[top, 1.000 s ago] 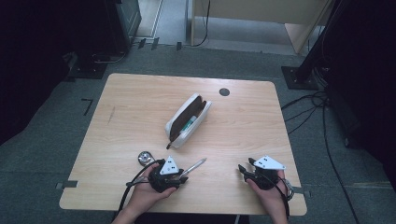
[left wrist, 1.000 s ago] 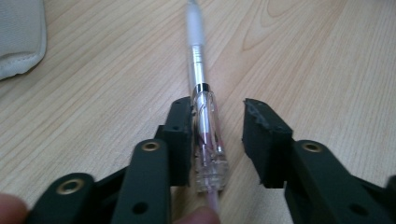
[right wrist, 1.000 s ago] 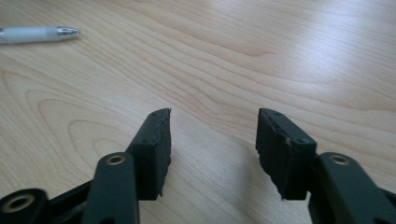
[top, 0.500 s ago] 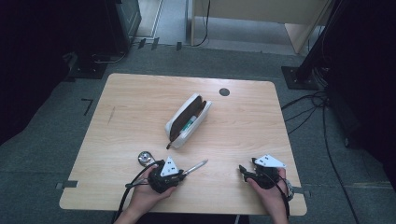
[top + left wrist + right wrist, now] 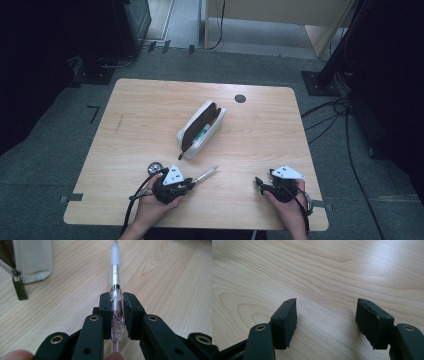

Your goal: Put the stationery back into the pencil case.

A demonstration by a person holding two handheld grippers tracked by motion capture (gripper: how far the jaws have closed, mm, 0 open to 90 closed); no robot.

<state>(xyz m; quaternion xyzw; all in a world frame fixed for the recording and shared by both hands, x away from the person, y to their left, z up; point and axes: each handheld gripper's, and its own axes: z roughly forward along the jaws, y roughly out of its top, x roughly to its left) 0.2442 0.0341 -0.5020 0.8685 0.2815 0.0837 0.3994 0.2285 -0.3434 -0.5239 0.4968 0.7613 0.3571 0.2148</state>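
A clear pen with a silver barrel and frosted cap [image 5: 115, 277] lies along the wooden table [image 5: 150, 115], cap pointing away from the hand. My left gripper [image 5: 117, 298] is shut on its clear clip end, both pads pressed against it. In the high view the left gripper [image 5: 189, 184] sits near the front edge with the pen [image 5: 205, 175] sticking out to the upper right. My right gripper [image 5: 259, 181] rests at the front right. Its jaws have just been opening, and the right gripper [image 5: 326, 312] stands open over bare wood with nothing between them.
A white pencil case [image 5: 201, 129], unzipped, lies slanted at the table's middle with items inside. Its corner [image 5: 32, 260] and brass zipper pull [image 5: 19, 287] lie just left of the pen. A small round metal object [image 5: 154, 167] sits by the left hand. A dark round hole [image 5: 240, 98] marks the far side.
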